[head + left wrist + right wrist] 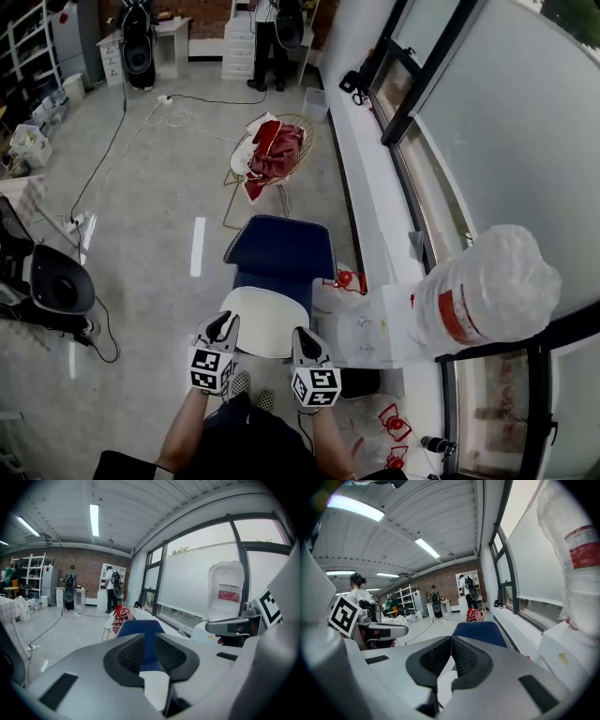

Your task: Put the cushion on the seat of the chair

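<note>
Cushion [265,322], white and round, lies on the seat of the blue chair [281,246], toward its front edge and just ahead of both grippers, so from where I stand the job looks about done. I'd guess it is light and soft, a thin pad that would flop if pinched at one spot. If it needs squaring up, opposite rims are the places to grip, one gripper to each side. The left gripper [150,640] holds its jaws a narrow slit apart with nothing in them. The right gripper [451,639] is clenched, pads meeting, and also empty. Room is tight on the right, where white boxes [361,333] sit just beside the seat below the window ledge [367,202]. The floor [159,234] to the left gives more room, and the wire chair [272,150] stands well apart beyond.
</note>
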The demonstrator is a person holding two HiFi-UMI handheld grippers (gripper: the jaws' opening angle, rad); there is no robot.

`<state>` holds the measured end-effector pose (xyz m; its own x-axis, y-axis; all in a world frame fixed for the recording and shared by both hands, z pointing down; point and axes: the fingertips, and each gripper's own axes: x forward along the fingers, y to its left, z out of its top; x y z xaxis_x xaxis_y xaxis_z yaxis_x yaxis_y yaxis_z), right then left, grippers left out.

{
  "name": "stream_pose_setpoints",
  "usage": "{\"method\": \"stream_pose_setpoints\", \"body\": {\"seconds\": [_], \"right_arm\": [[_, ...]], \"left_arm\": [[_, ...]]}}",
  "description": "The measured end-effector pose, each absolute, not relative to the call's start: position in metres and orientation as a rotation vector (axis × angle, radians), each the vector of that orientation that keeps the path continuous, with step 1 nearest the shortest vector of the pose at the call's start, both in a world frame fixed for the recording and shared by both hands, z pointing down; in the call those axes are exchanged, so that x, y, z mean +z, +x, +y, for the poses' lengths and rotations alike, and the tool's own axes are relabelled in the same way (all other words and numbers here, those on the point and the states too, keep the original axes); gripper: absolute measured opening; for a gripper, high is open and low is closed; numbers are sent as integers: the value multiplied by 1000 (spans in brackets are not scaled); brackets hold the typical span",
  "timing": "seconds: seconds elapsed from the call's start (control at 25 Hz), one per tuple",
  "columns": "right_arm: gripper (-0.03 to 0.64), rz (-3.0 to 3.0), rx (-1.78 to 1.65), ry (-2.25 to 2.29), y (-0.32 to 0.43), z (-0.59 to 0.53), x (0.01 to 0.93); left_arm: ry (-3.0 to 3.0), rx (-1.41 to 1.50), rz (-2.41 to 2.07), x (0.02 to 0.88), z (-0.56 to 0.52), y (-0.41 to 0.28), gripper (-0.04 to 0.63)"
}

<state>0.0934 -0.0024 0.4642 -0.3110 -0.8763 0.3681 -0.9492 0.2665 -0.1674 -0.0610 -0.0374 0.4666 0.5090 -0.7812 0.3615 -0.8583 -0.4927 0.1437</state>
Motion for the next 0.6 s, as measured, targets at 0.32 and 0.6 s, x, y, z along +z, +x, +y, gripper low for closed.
{"method": "stream_pose_setpoints", "body": {"seconds": [0.32,0.6], "right_arm": [[29,-2373,473,1744,100,31,434],[29,-2408,429,1778,98,51,409]], "left_arm": [[2566,287,-1347,414,-4,-47,63],[2618,231,-1305,388,27,-35,54]]}}
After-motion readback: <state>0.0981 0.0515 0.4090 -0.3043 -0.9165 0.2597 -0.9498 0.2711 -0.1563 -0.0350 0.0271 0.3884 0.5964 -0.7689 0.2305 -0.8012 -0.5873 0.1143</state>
